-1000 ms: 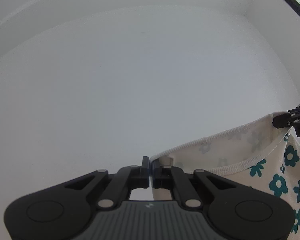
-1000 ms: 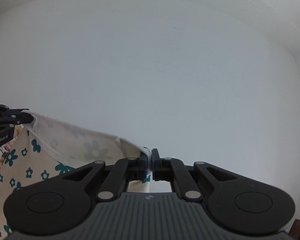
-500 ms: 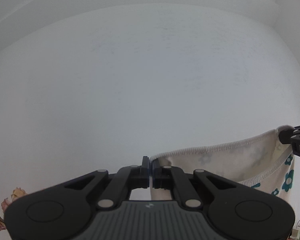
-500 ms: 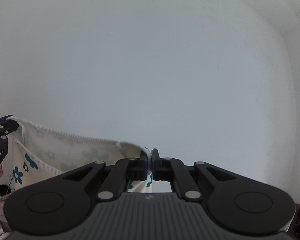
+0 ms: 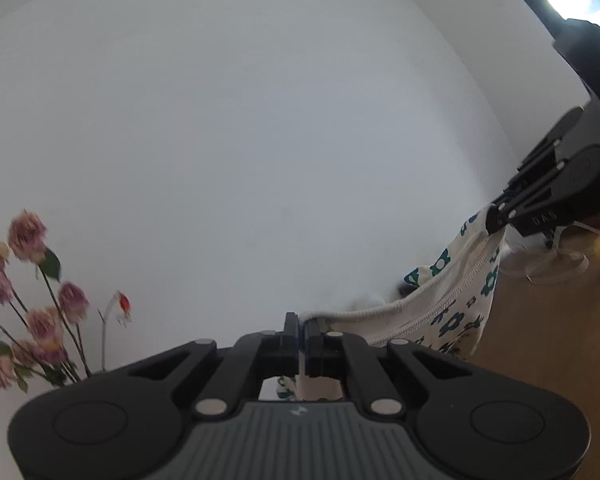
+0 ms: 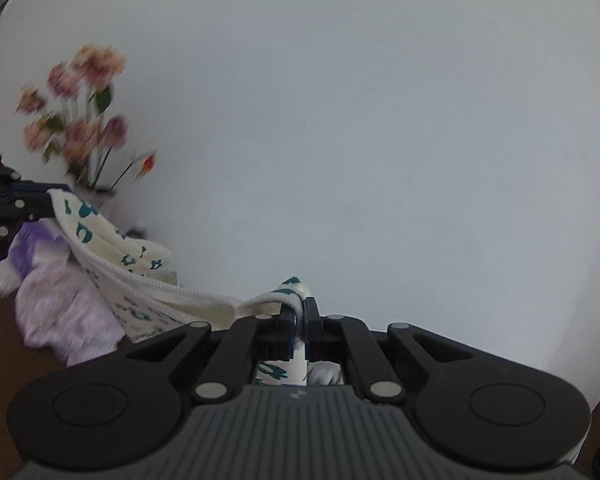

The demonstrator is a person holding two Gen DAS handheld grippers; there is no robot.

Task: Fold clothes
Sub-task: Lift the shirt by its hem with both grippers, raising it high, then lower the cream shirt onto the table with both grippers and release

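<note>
left gripper jaws pinching hem of 1 floral garment | right gripper jaws pinching its other corner | garment hanging between 2 grippers | 1 purple cloth lying beside

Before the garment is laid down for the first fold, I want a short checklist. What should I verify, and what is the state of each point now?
1. Left gripper holds the cream garment with teal flowers: ok, jaws closed on its ribbed edge.
2. Right gripper holds the same garment: ok, jaws closed on the hem.
3. Edge between the grippers is taut: not ok, it sags in a curve in both views.
4. Garment hangs free of the crumpled lilac cloth: cannot tell, they overlap in the right wrist view.
5. Blurred pink flowers are clear of the path: cannot tell, they stand by the wall behind the left gripper.
6. Surface below is free: cannot tell, it is barely visible.
</note>
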